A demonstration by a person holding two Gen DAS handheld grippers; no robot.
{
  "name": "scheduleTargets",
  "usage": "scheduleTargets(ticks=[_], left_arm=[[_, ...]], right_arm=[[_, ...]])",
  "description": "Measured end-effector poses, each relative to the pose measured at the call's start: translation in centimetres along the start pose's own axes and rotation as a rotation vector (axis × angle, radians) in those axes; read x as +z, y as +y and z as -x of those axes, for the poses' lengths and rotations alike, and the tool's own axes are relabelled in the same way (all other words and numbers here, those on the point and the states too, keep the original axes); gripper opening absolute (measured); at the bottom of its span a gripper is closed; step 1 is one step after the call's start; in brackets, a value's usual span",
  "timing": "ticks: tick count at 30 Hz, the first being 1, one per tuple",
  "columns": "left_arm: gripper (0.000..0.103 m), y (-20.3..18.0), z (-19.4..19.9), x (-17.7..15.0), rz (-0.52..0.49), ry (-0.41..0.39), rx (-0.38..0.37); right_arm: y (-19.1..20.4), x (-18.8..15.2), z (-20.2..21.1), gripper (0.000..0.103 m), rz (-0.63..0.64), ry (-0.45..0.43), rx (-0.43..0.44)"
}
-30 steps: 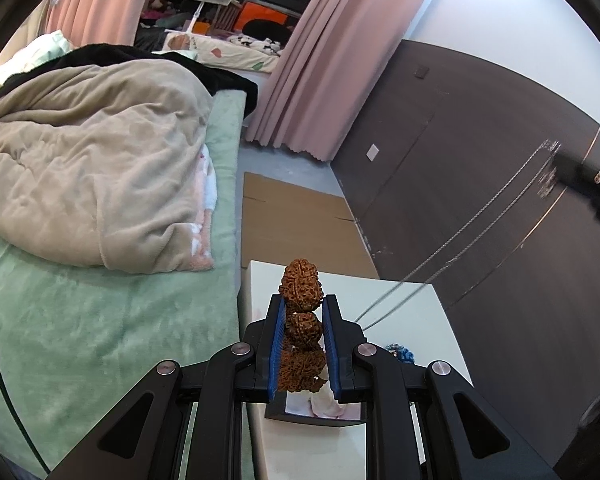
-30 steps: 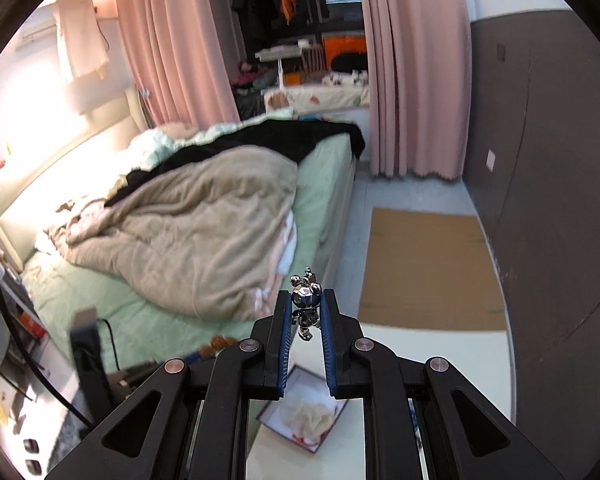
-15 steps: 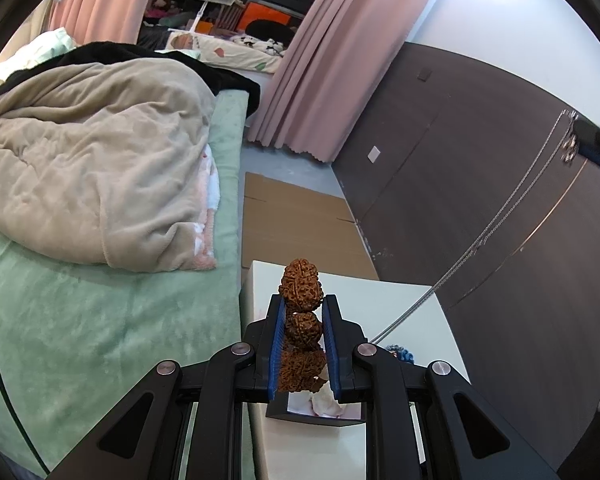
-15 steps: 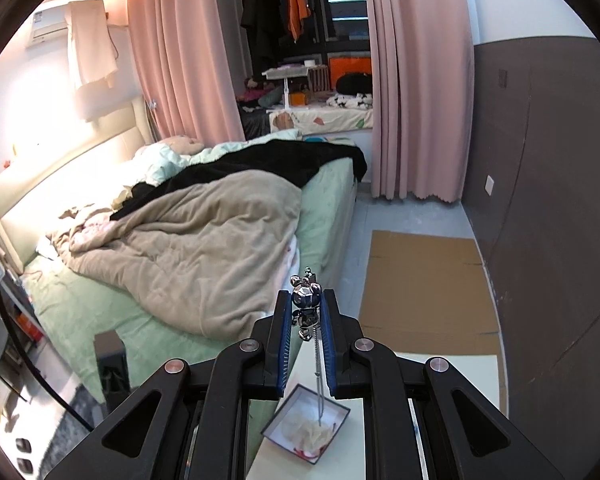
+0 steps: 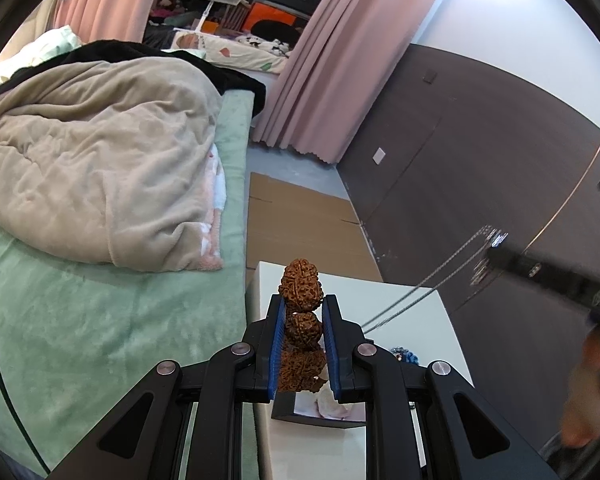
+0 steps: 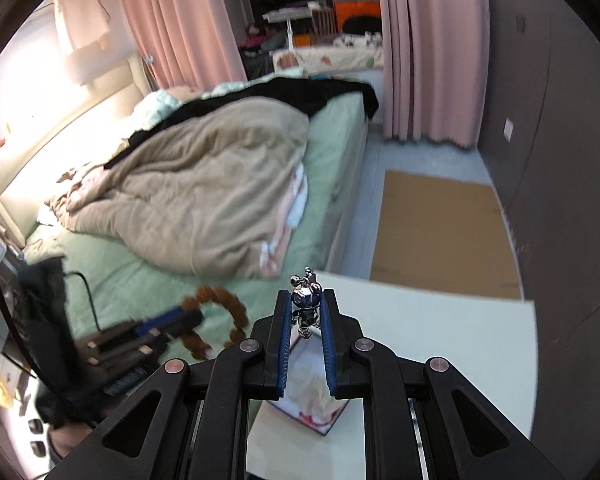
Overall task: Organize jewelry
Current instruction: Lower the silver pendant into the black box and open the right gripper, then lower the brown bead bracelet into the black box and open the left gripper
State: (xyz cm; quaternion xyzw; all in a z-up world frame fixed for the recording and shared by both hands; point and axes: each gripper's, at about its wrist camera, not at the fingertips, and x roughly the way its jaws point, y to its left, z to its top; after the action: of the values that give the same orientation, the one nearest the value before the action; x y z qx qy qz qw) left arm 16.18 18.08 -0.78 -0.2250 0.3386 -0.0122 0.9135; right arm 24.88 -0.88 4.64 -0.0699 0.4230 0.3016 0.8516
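The left gripper (image 5: pixel 303 312) is clamped on a bracelet of knobbly brown beads (image 5: pixel 302 322), three of which stack up between its blue pads (image 5: pixel 275 344), the top bead standing clear of the fingertips. Just beneath it on the white table (image 5: pixel 420 320) sits a small dark box (image 5: pixel 320 414) with pale tissue inside, and a blue beaded piece (image 5: pixel 406 355) lies beside the right finger. A silver chain (image 5: pixel 420 292) slants from the table up to the right gripper (image 5: pixel 496 246), blurred at the frame's right edge. In the right wrist view, the right gripper (image 6: pixel 306 308) pinches a small silver charm (image 6: pixel 306 306) between its pads, above the same box (image 6: pixel 312 400) on the table. To the left, over the green bed (image 6: pixel 140 280), the left gripper (image 6: pixel 180 318) shows blurred with the bracelet's loop (image 6: pixel 216 320) hanging from it.
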Motion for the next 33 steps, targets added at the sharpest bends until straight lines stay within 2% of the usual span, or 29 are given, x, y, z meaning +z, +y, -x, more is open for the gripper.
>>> scheduleTargets(ticks=[14, 16, 17, 18, 20, 27, 33], left_arm=[[0.019, 0.3, -1.4, -0.1, -0.001, 0.029, 0.037], [0.019, 0.1, -1.9, -0.2, -0.006, 0.041, 0.042], [0.019, 0.0, -2.2, -0.2, -0.006, 0.048, 0.043], [0.019, -0.2, -2.5, -0.2, -0.008, 0.054, 0.043], [0.019, -0.8, -3.1, -0.2, -0.016, 0.062, 0.040], [0.019, -4.0, -5.8, -1.4, -0.085, 0.129, 0.022], [0.019, -6.0, -8.3, -2.7, -0.125, 0.197, 0.027]], right_arm=[[-4.4, -5.6, -10.1, 0.016, -0.115, 0.172, 0.064], [-4.9, -6.0, -10.6, 0.017, -0.127, 0.197, 0.071], [-5.3, -6.1, -10.8, 0.021, -0.143, 0.210, 0.083], [-5.7, -6.2, -10.6, 0.032, -0.153, 0.210, 0.095], [-6.6, -6.2, -9.4, 0.045, -0.168, 0.172, 0.095], [-10.0, -6.9, -4.8, 0.046, -0.190, 0.077, 0.050], [-13.2, -8.8, -2.2, 0.047, -0.270, 0.029, 0.079]])
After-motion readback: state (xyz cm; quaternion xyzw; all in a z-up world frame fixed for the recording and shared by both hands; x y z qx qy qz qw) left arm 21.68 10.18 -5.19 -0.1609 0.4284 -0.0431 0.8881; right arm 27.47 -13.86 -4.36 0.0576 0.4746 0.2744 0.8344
